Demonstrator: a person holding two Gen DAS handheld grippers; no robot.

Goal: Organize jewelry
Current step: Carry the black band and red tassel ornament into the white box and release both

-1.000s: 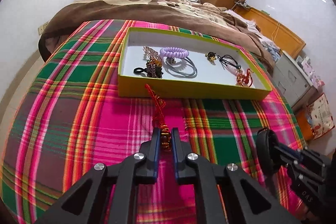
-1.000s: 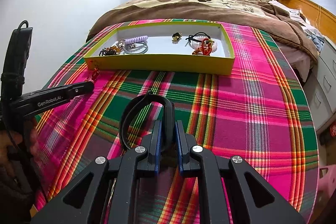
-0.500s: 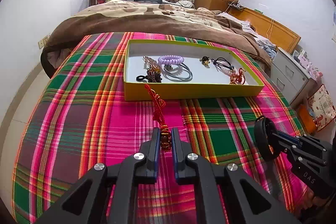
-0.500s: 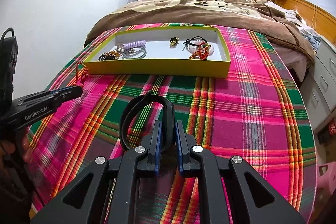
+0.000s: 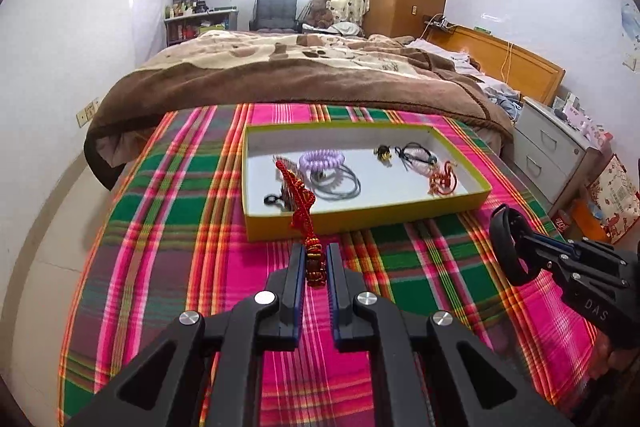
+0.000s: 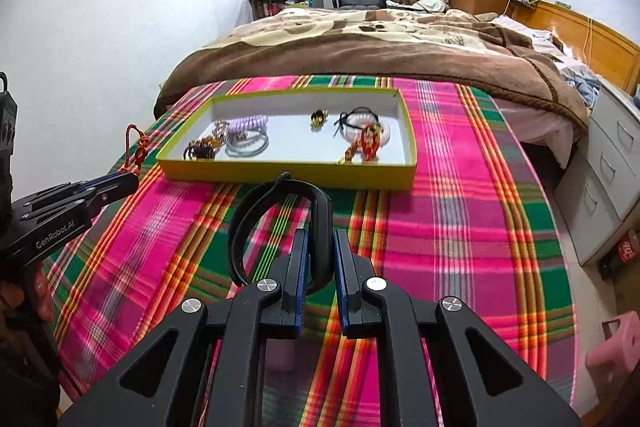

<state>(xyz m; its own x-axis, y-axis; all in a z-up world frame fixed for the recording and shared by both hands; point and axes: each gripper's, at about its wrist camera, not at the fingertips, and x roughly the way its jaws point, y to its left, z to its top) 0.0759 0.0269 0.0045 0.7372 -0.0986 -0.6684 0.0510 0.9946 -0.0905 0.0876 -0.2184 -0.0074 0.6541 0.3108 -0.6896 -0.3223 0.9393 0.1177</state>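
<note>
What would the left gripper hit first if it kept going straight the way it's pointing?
Probably the near wall of the yellow tray, straight ahead of the left gripper, whose jaws hold a red knotted tassel. Depth is unclear; held higher, it could pass over the wall.

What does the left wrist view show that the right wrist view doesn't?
Only the left wrist view shows the left tongs clamping the beaded end of the red braided cord charm. Only the right wrist view shows the right tongs gripping the black plastic wristband close up. Both show the yellow-rimmed shallow tray holding the purple coil hair tie.
</note>
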